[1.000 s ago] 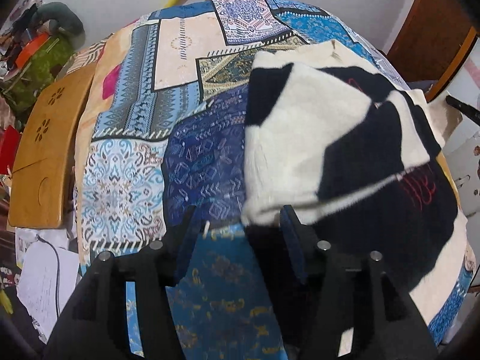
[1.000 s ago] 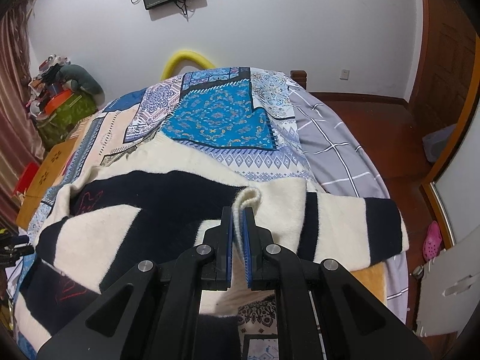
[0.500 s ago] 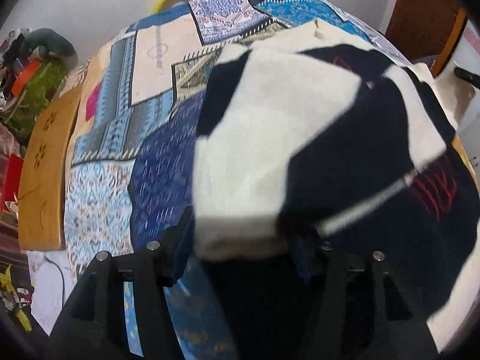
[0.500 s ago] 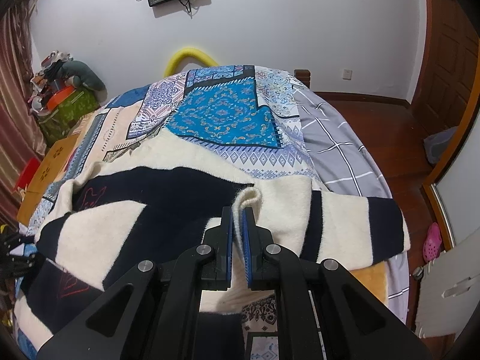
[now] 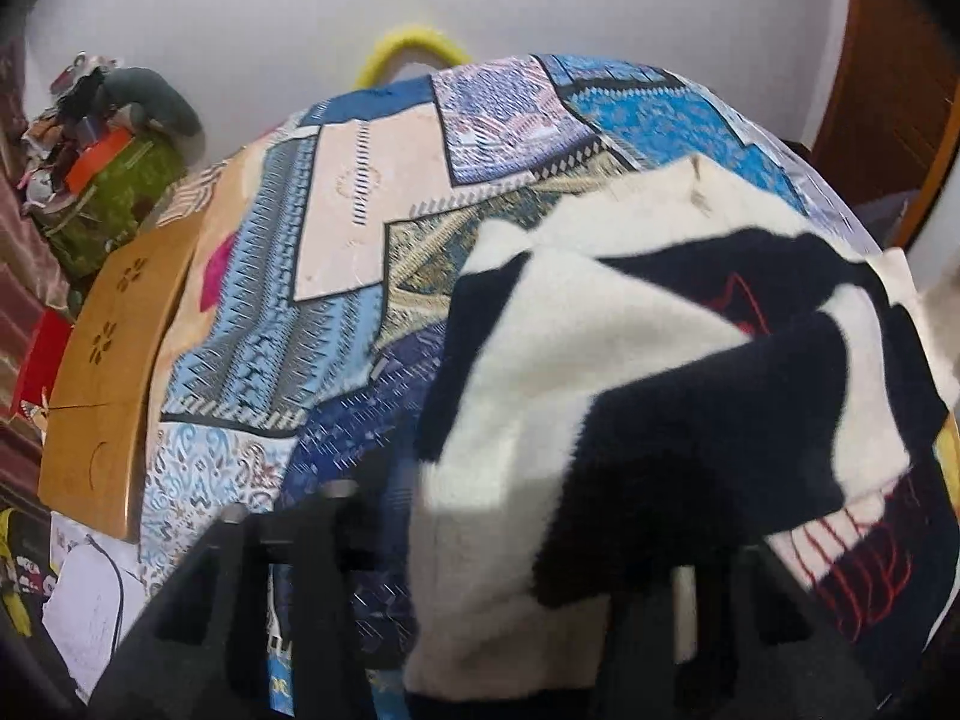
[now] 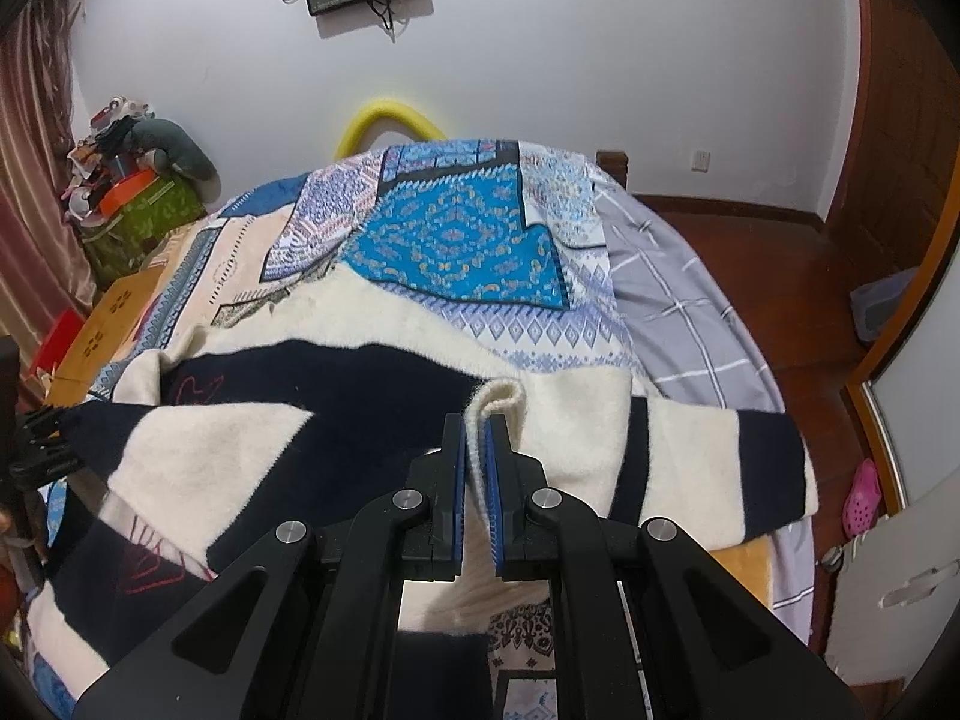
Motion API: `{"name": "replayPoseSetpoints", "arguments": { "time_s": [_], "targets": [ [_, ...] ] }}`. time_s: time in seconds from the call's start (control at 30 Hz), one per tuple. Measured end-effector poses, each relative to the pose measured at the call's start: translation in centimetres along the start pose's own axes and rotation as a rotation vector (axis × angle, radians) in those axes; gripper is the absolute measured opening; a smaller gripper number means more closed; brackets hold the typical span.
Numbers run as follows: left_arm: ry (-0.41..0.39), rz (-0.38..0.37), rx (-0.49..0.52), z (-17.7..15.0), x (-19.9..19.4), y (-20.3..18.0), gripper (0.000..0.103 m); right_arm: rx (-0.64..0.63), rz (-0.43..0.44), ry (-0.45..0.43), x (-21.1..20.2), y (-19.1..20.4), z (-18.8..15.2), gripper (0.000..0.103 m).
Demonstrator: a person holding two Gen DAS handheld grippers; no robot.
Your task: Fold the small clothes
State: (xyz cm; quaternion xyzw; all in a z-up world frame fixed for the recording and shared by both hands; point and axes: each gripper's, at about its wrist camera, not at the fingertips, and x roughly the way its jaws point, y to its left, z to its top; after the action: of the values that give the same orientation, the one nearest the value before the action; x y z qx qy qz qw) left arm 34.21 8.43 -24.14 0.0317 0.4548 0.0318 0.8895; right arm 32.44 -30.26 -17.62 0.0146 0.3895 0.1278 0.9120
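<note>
- On the bed with the blue patchwork-patterned quilt (image 6: 456, 240), the cream-and-black fuzzy knit sweater with red stitching (image 6: 228, 450) is lying spread across the near end, partly draped over the bed's edge toward me.
- My left gripper (image 5: 498, 546) is closing on the sweater's near-left corner: its jaws have just been narrowing, cream cloth now bunching between them where a second ago they were standing wide and clear of it.
- My right gripper (image 6: 477, 474) is clamping a cream ribbed edge, jaws nearly together, unchanged.
- I am judging that both hands now have a hold, so the fold can begin.
- The sweater's long axis is running left to right across the bed, one striped sleeve (image 6: 720, 468) pointing toward the right edge.
</note>
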Motion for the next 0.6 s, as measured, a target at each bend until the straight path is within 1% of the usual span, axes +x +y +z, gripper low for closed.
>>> {"name": "replayPoseSetpoints", "arguments": {
  "time_s": [0.03, 0.17, 0.23, 0.27, 0.33, 0.4, 0.5, 0.6],
  "targets": [
    [-0.004, 0.013, -0.002, 0.2, -0.1, 0.2, 0.029, 0.000, 0.001, -0.010, -0.3, 0.0, 0.2, 0.006],
    [-0.071, 0.124, -0.035, 0.8, -1.7, 2.0, 0.028, 0.005, 0.004, -0.045, -1.2, -0.2, 1.1, 0.006],
    [-0.099, 0.162, -0.075, 1.0, -2.5, 3.4, 0.028, 0.004, 0.007, -0.063, -1.5, 0.0, 1.5, 0.006],
    [-0.111, 0.175, -0.114, 1.1, -3.0, 4.7, 0.028, 0.002, 0.010, -0.069, -1.6, 0.1, 1.6, 0.006],
    [-0.117, 0.175, -0.168, 1.2, -3.4, 6.5, 0.028, -0.005, 0.016, -0.074, -1.4, 0.4, 1.8, 0.006],
    [-0.096, 0.151, -0.201, 1.2, -3.3, 8.0, 0.028, -0.016, 0.014, -0.074, -0.9, 0.8, 1.9, 0.006],
    [-0.060, 0.159, -0.181, 0.7, -2.7, 8.5, 0.028, -0.023, -0.006, -0.062, 0.4, 1.2, 1.8, 0.006],
    [-0.012, 0.141, -0.150, -0.5, -1.5, 8.3, 0.028, -0.005, -0.028, -0.034, 1.8, 0.7, 1.6, 0.006]
  ]
}}
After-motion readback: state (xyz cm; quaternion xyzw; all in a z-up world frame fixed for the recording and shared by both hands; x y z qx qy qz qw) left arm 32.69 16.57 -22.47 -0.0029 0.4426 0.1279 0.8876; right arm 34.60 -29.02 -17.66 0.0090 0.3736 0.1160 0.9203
